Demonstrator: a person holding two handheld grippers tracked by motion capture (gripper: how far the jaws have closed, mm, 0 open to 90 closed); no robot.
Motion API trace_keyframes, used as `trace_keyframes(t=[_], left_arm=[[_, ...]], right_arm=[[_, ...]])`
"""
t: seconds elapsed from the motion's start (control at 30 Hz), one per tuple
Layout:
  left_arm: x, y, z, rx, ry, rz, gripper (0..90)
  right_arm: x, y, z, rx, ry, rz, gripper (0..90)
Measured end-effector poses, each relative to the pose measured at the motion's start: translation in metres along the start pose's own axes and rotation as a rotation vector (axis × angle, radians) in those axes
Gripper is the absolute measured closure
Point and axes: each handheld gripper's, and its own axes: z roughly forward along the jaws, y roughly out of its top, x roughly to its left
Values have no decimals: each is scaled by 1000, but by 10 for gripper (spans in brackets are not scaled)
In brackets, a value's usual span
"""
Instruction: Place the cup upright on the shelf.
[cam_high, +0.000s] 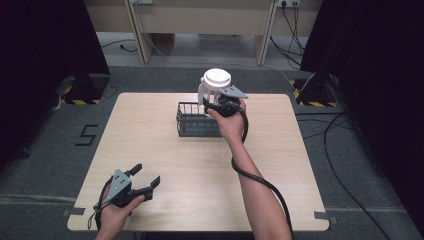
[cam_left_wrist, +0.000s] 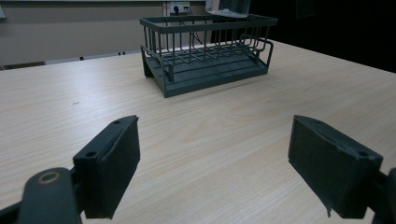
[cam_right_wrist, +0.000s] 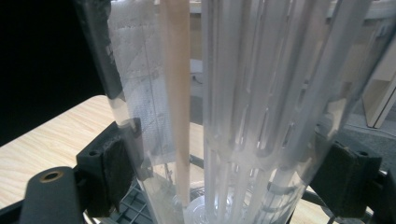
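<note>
right tool: the right tool (cam_high: 216, 106) is clamped on a clear plastic container (cam_high: 214, 89); in the right gripper view its two black pads (cam_right_wrist: 108, 173) press on either side of the see-through wall, so it's gripping, not just near

container: tall, transparent, with a round white lid (cam_high: 217, 77) on top; there's a slotted white insert (cam_right_wrist: 254, 116) inside it, pretty clear up close; held upright-ish over the far right end of the rack, above it rather than sitting down in it as far as I can tell; the left gripper view just catches its bottom edge (cam_left_wrist: 229, 7) above the rack's top rail

rack: dark grey wire rack (cam_high: 196, 120), open top, sits on the counter (cam_high: 165, 150) toward the far middle; nothing else in it that I can make out

left tool: the left tool (cam_high: 145, 177) is down at the near left corner, well apart from the rack; jaws spread wide, nothing between them; in the left gripper view they point across bare wood at the rack (cam_left_wrist: 205, 51)

hands: right hand (cam_high: 230, 122) wraps the right tool just beside the rack, cable trailing back along the forearm; left hand (cam_high: 117, 207) holds its tool low over the counter edge
</note>
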Motion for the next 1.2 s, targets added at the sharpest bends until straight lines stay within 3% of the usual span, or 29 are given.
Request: trace_keyframes(t=[0.33,1.2], left_arm=[[0,0,-1,-2,-2,-1,162],[-1,0,1,-2,-12,1,162]], right_arm=[[2,-1,13,18,-8,-1,183],[-2,-30,33,126,-48,9,182]])
